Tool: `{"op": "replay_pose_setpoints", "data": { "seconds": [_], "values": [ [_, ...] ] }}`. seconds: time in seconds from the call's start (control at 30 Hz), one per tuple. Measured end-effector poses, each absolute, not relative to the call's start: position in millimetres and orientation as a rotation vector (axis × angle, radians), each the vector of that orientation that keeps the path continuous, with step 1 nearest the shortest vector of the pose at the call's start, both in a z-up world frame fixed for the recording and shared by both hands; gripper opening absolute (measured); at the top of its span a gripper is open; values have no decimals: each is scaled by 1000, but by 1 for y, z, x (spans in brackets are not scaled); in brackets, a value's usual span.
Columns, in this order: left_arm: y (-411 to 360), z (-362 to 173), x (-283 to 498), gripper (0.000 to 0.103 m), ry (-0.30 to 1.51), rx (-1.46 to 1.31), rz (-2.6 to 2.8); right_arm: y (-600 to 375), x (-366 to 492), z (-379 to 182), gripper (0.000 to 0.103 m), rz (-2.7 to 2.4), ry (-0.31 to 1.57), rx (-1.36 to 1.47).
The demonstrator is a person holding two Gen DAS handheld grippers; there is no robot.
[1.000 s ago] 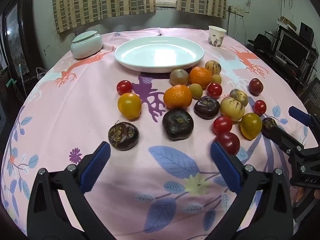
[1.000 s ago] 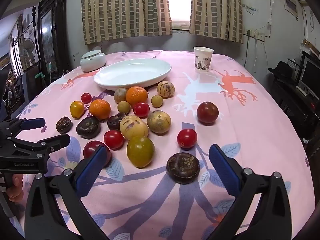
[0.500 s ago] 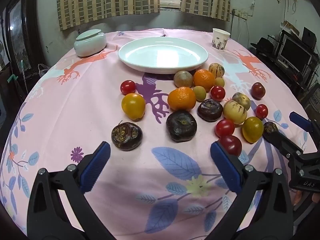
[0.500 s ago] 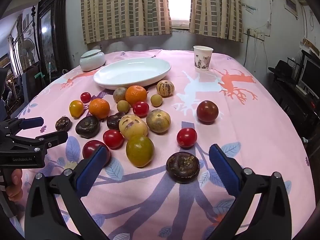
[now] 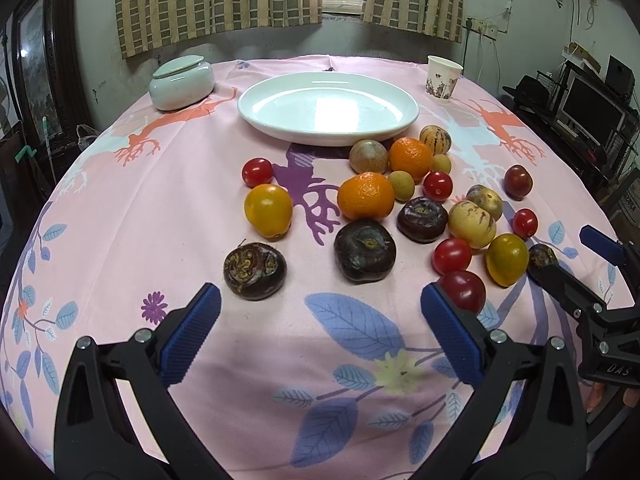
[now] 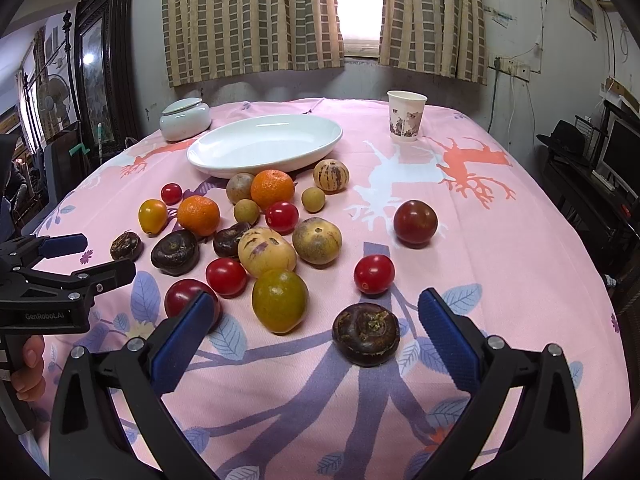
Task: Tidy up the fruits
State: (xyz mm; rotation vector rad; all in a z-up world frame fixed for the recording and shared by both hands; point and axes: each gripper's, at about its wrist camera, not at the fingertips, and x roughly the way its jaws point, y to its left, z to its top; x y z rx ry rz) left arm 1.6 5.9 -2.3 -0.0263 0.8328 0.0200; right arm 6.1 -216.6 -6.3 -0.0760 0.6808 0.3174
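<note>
Sitting bare at the far side of the pink tablecloth (image 5: pixel 120 208): white oval plate (image 5: pixel 328 108), lidded jar (image 5: pixel 182 82), paper cup (image 6: pixel 406 116). Scattered loose before the plate: fruits (image 5: pixel 366 200). Left gripper (image 5: pixel 320 320) spread wide, gripping nothing, just short of a dark chestnut (image 5: pixel 255 270). Right gripper (image 6: pixel 312 324) likewise spread, another dark chestnut (image 6: pixel 366 333) between its fingertips, untouched.

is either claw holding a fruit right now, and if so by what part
Nothing is held. The left claw and the right claw are both open above the tablecloth, with only cloth between the blue pads and no fruit touching them.
</note>
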Motion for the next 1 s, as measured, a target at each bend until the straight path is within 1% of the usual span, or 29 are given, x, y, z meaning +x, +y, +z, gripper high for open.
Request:
{"op": "replay_pose_setpoints", "data": {
  "seconds": [1.0],
  "values": [
    [7, -3, 3, 101, 839, -27, 19, -217, 6, -8, 102, 318, 686, -83]
  ]
}}
